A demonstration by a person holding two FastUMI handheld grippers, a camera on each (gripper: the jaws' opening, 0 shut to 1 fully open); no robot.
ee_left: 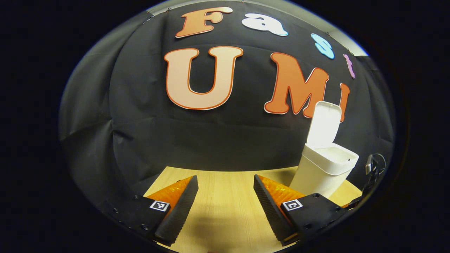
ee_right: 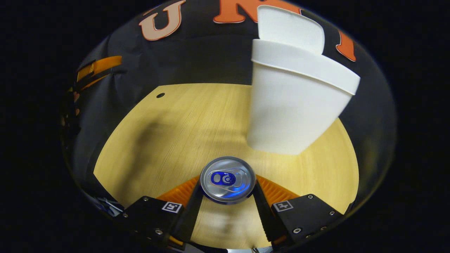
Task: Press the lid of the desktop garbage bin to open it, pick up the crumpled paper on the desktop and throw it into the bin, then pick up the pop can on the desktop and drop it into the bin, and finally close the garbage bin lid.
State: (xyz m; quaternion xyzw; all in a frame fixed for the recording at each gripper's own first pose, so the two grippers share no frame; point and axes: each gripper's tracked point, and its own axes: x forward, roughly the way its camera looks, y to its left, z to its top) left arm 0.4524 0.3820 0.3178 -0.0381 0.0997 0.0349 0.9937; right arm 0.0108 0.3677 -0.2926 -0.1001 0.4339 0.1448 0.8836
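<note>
The right gripper (ee_right: pixel 227 188) clamps the pop can (ee_right: pixel 227 180) by its sides, lifted above the table (ee_right: pixel 168 133), level, in front of the garbage bin (ee_right: pixel 293 105), whose lid (ee_right: pixel 290 30) stands raised. The left gripper (ee_left: pixel 225 203) hovers level, jaws spread and empty, left of the bin.

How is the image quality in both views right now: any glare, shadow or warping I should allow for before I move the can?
Right gripper view: the pop can top glints bluish, its tab readable; the bin bulges and leans from fisheye warp; a soft shadow crosses the table. Left gripper view: sharp focus, the open lid bright but not blown out, and a dim shadow lies between the left gripper fingers.
</note>
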